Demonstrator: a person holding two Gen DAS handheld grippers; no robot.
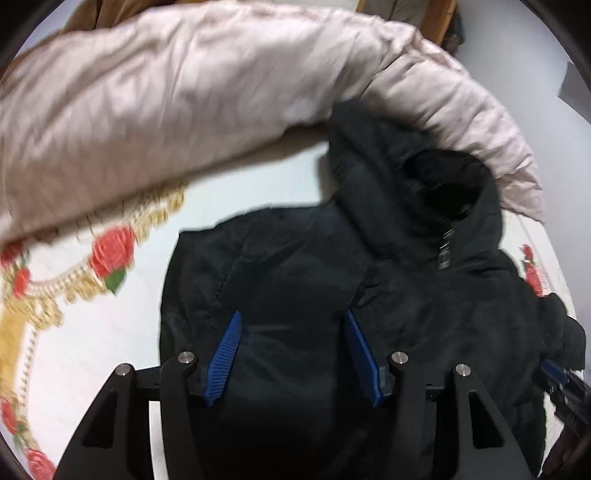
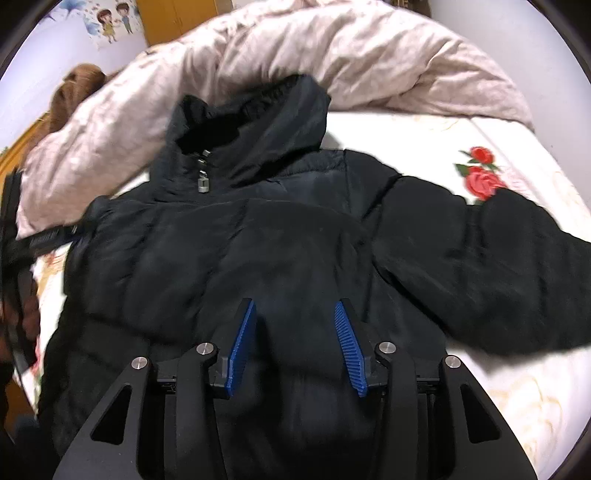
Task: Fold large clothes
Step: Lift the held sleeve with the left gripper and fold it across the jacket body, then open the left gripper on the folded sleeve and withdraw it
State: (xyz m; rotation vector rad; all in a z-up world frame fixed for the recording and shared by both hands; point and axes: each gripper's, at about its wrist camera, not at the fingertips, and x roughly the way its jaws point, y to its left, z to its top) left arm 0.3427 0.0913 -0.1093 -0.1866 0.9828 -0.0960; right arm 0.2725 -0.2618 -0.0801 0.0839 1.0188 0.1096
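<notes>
A black hooded puffer jacket (image 1: 406,295) lies front up on the bed, hood toward the duvet and zipper shut at the collar (image 2: 202,184). One sleeve (image 2: 498,266) stretches out to the right in the right wrist view. My left gripper (image 1: 292,314) points down onto the jacket's shoulder side, its blue pads (image 1: 225,354) apart with puffy fabric between them. My right gripper (image 2: 295,302) stands over the jacket's chest, its pads (image 2: 349,347) also apart around a bulge of fabric. I see no pad pressing. The black frame of my right gripper (image 1: 569,398) shows at the jacket's far edge.
A crumpled pale pink duvet (image 2: 369,55) is heaped along the far side of the bed. The white sheet (image 1: 92,350) has red roses and a gold border. A brown plush item (image 2: 74,92) and a wooden cabinet (image 2: 177,18) stand beyond the duvet.
</notes>
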